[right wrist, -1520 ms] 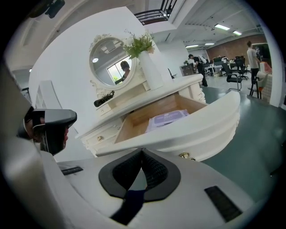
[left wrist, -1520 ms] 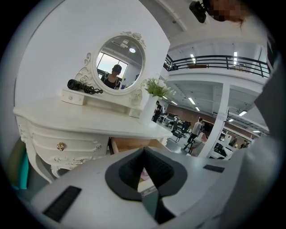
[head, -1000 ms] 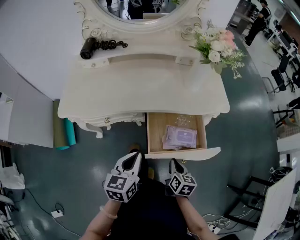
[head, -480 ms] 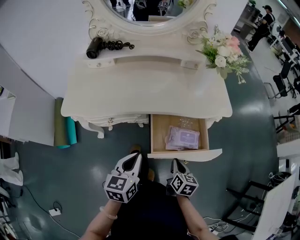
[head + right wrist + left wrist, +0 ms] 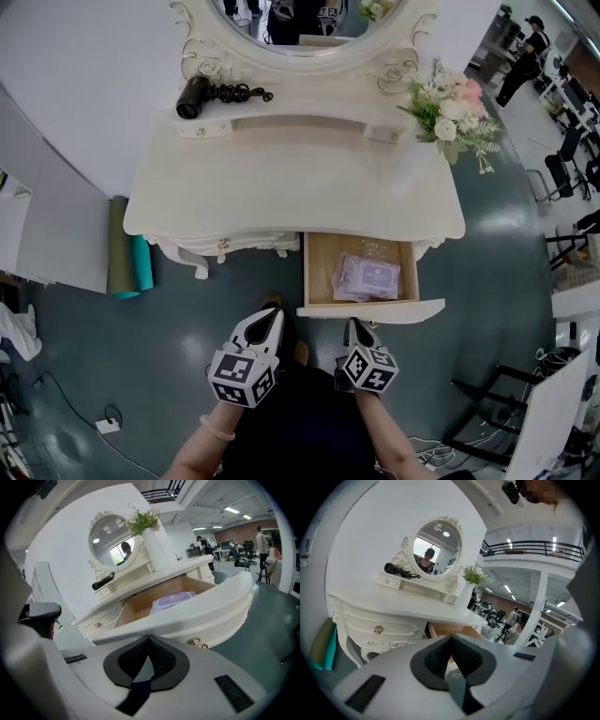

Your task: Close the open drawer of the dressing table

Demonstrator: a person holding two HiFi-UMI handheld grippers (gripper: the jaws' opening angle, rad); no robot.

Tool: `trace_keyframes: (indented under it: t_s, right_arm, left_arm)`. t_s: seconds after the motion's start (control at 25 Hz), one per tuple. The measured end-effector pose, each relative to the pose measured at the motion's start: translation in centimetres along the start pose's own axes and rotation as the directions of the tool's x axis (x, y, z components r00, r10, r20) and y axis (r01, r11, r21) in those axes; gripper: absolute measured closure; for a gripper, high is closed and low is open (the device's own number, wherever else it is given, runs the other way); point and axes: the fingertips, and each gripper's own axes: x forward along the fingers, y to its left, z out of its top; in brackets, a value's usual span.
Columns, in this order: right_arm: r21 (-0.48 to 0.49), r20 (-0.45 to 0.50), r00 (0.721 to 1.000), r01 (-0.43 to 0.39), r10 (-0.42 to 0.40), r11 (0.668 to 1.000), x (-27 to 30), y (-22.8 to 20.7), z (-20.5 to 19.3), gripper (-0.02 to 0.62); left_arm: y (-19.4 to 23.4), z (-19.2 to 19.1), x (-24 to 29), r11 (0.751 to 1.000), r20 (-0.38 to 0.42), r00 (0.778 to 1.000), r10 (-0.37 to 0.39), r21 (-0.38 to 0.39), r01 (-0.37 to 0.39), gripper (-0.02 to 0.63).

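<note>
1. I hold the left gripper (image 5: pixel 270 317) low in front of the dressing table (image 5: pixel 281 187). Its jaws are pressed together with nothing between them.
2. The right gripper (image 5: pixel 354 326) sits near the drawer front (image 5: pixel 375 309) without touching it. Its jaws also meet and are empty.
3. The drawer (image 5: pixel 313 267) stands pulled out from under the tabletop, on my right side.
4. A purple packet (image 5: pixel 367 277) lies flat on the drawer's wooden floor.
5. In the right gripper view, a brass knob (image 5: pixel 197 642) on the drawer front shows just above the joined jaws.
6. On the rear shelf, a black hair dryer (image 5: pixel 195 97) lies at the left and a flower bouquet (image 5: pixel 450 103) stands at the right, with the oval mirror (image 5: pixel 300 14) between them.
</note>
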Motion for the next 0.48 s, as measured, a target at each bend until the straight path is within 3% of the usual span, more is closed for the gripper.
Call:
trace_keyframes:
  t_s: [0.48]
  right_arm:
    - [-0.002,-0.004,1.0,0.016,-0.016,1.0,1.3,0.2,0.9,0.597]
  left_arm:
    - [1.1,0.4,0.5,1.0,-0.016,1.0,-0.001,-0.005,0.001,0.577]
